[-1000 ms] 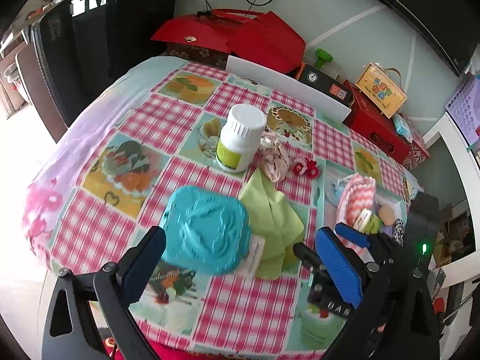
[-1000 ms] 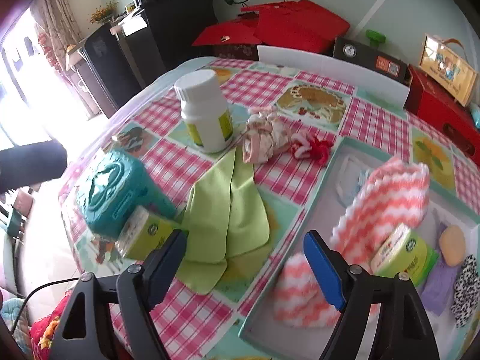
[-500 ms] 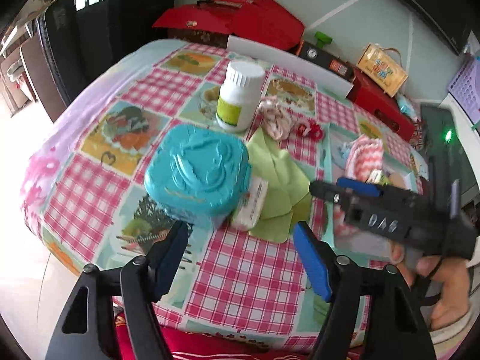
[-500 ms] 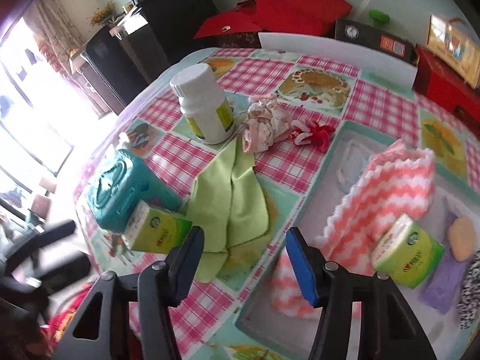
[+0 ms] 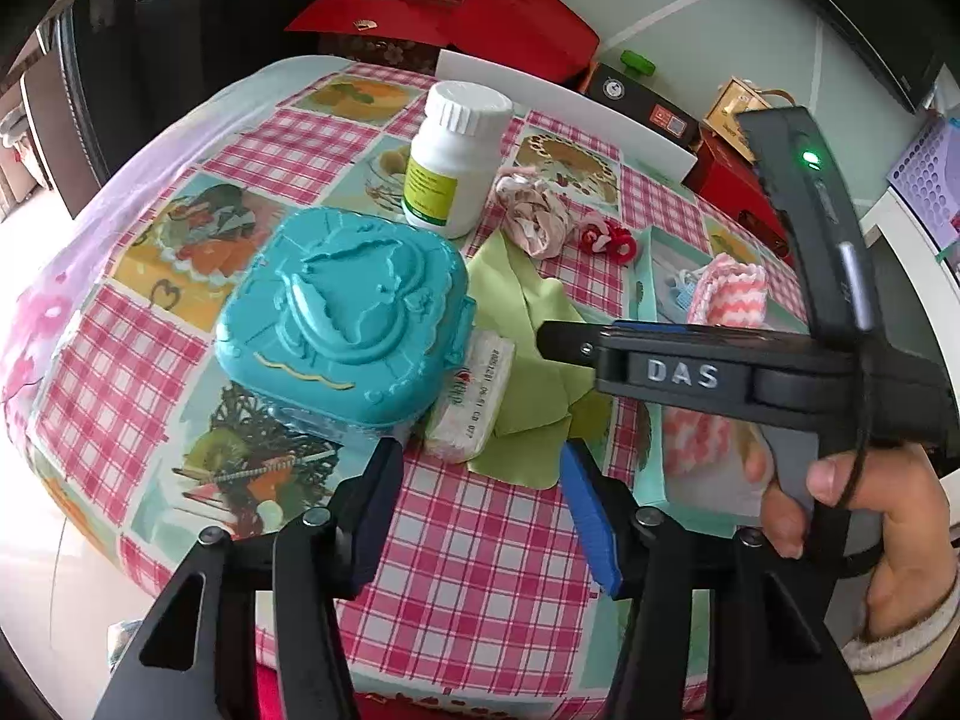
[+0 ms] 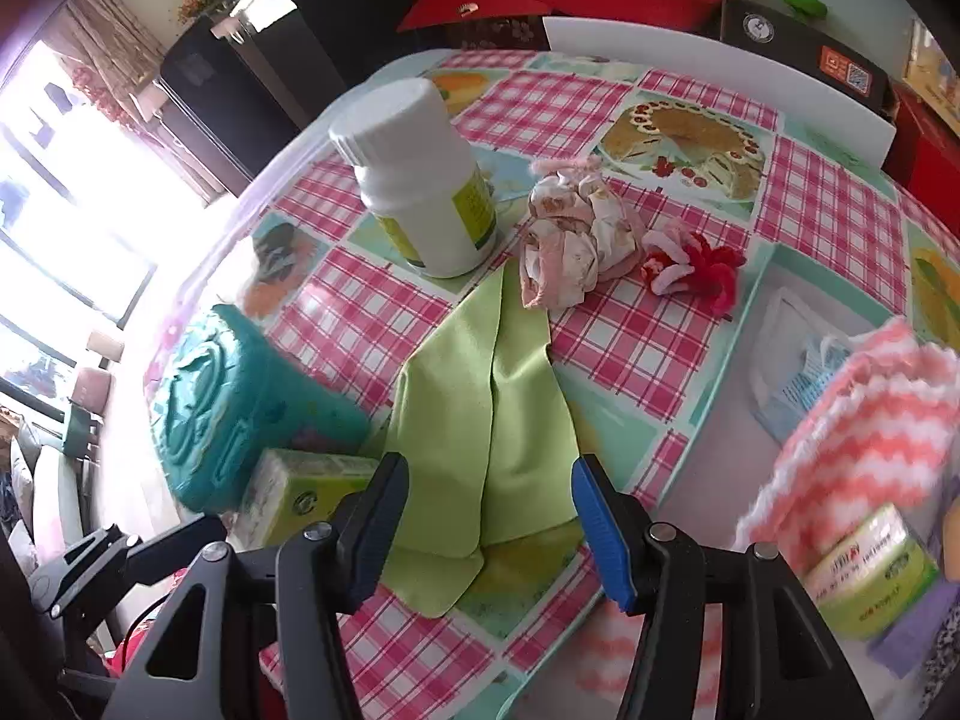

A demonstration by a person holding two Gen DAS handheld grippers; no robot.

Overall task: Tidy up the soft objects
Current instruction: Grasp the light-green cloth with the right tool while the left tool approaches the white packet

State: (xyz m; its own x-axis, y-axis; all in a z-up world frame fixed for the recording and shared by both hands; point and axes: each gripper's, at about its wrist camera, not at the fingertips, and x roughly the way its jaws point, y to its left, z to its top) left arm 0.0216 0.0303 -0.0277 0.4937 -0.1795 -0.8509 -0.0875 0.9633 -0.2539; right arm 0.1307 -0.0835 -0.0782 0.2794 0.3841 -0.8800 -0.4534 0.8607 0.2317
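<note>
Checked cloth covers the counter [image 6: 612, 354], where the limp, light green cloth [image 6: 486, 420] lies near its front edge. Your right tool [image 6: 489, 519] hovers apart over it; your left tool [image 5: 480, 510] is closing, empty. Pinch a folded edge.

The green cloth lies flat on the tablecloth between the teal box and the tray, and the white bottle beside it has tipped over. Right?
Not quite: the white bottle stands upright, cap on top, as the right wrist view shows. The green cloth does lie flat between the teal box and the tray.

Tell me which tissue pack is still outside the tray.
The tissue pack beside the teal box, left of the green cloth. The other pack lies in the tray by the striped towel.
</note>
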